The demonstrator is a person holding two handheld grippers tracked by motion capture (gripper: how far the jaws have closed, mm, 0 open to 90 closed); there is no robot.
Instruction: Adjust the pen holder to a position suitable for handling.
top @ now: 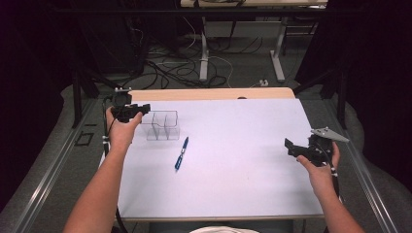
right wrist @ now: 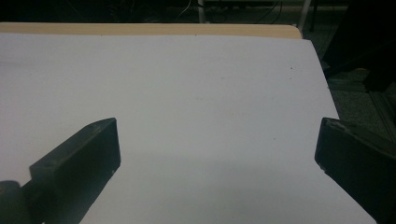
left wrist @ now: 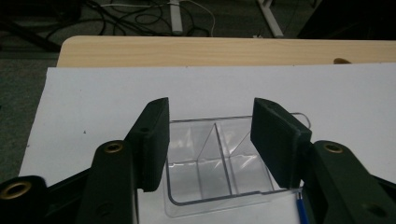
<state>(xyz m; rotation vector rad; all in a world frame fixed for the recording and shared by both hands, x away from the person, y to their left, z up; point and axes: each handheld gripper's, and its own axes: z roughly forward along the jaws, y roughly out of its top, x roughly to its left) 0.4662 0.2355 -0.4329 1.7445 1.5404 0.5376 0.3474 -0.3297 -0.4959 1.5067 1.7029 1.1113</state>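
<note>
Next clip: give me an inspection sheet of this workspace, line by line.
Surface: white sheet over a wooden table.
Job's things: clear divided organizer box; blue pen lying beside it.
Clutter: nothing seen.
Grippers: left gripper straddles the box, pads not visibly pressing; right gripper open over bare sheet.
Cables: a cable trails from the left gripper; floor cables beyond the table.
Surroundings: desk legs, dark curtains.

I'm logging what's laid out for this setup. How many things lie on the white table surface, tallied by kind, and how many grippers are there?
Clear plastic divided organizer: 1
Blue pen: 1
Handheld grippers: 2, the left gripper at the organizer and the right gripper over bare table
Total: 4
</note>
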